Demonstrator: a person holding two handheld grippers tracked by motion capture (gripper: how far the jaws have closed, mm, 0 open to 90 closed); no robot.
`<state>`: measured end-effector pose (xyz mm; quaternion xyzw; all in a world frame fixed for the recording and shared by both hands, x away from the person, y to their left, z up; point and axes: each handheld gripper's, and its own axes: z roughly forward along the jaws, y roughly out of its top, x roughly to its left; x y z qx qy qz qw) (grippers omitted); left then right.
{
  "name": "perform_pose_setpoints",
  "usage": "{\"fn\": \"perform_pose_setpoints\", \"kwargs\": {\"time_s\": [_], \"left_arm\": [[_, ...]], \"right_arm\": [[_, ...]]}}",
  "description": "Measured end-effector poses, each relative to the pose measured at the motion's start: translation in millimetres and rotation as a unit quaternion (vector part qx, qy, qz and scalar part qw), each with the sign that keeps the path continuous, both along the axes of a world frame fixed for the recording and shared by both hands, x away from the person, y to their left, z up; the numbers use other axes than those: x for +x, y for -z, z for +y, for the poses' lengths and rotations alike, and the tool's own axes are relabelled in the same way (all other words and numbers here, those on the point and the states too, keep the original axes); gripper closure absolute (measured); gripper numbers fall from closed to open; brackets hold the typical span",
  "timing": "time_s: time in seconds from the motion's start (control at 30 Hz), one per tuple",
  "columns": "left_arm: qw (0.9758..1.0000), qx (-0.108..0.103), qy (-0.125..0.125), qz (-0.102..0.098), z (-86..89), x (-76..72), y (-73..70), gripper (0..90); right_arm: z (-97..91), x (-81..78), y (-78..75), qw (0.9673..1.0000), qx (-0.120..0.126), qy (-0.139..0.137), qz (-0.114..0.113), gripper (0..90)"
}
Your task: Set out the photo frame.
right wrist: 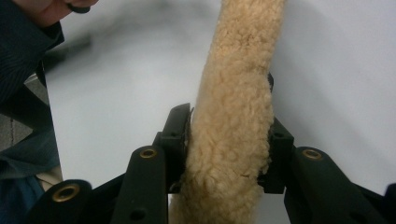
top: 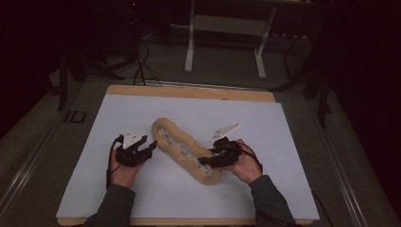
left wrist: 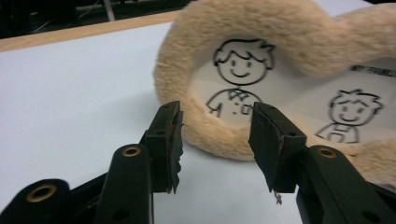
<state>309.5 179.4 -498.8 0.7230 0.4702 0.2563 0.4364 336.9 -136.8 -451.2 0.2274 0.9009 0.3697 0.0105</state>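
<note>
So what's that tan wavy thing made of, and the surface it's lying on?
The wavy frame: looks like plush, fleecy tan fabric, curly pile, with a smooth white printed insert, maybe paper or cloth. The white sheet: matte, flat, probably paper or thin plastic, over a wooden board.

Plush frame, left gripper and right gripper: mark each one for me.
plush frame [top: 166, 126], high view, fuzzy rim at its far end.
left gripper [left wrist: 215, 142], left gripper view, midway between its open tips, just short of the rim.
right gripper [right wrist: 229, 140], right gripper view, midway between tips clamped on the rim.

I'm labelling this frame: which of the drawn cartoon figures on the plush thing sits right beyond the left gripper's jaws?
The spiky-haired figure with a collar, framed by the plush rim's end loop; the other figure lies off right.
</note>
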Motion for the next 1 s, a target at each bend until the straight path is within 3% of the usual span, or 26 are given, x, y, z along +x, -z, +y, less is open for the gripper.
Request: {"fn": "perform_pose_setpoints", "kwargs": {"time_s": [0.2, 0.3, 0.47, 0.53, 0.63, 0.77, 0.87, 1.0], "left_arm": [[0.9999, 0.001, 0.012, 0.004, 4.9, 13.0, -1.1, 59.2], [0.9999, 0.011, 0.012, 0.007, 3.4, 20.7, -0.2, 59.0], [0.9999, 0.012, 0.000, 0.008, 2.1, 31.8, -2.1, 54.8], [0.9999, 0.005, 0.006, 0.010, 1.9, 35.7, -1.8, 53.2], [0.9998, 0.018, -0.001, 0.013, -0.2, 41.3, -0.6, 51.2], [0.9996, 0.011, 0.014, 0.021, -3.5, 48.0, 0.7, 51.5], [0.9994, 0.015, 0.014, 0.026, -5.4, 51.5, 1.3, 53.7], [0.9991, 0.030, -0.003, 0.032, -4.1, 55.7, 1.1, 68.3]], "right_arm": [[-2.1, 4.5, -0.6, 1.0000, 0.000, -0.009, 0.003, 62.3], [-2.1, 5.4, -1.0, 0.9999, -0.003, -0.012, 0.001, 62.3], [-2.4, 6.8, -1.3, 0.9998, -0.006, -0.019, -0.001, 62.3], [-2.6, 7.1, -1.1, 0.9998, -0.005, -0.020, -0.001, 62.3], [-2.6, 6.9, -1.2, 0.9997, -0.007, -0.022, -0.002, 62.2], [-2.5, 6.8, -1.1, 0.9997, -0.008, -0.024, -0.004, 62.1], [-2.4, 6.9, -1.3, 0.9997, -0.009, -0.024, -0.003, 62.1], [-2.7, 7.2, -1.2, 0.9997, -0.008, -0.023, -0.002, 61.9]]}}
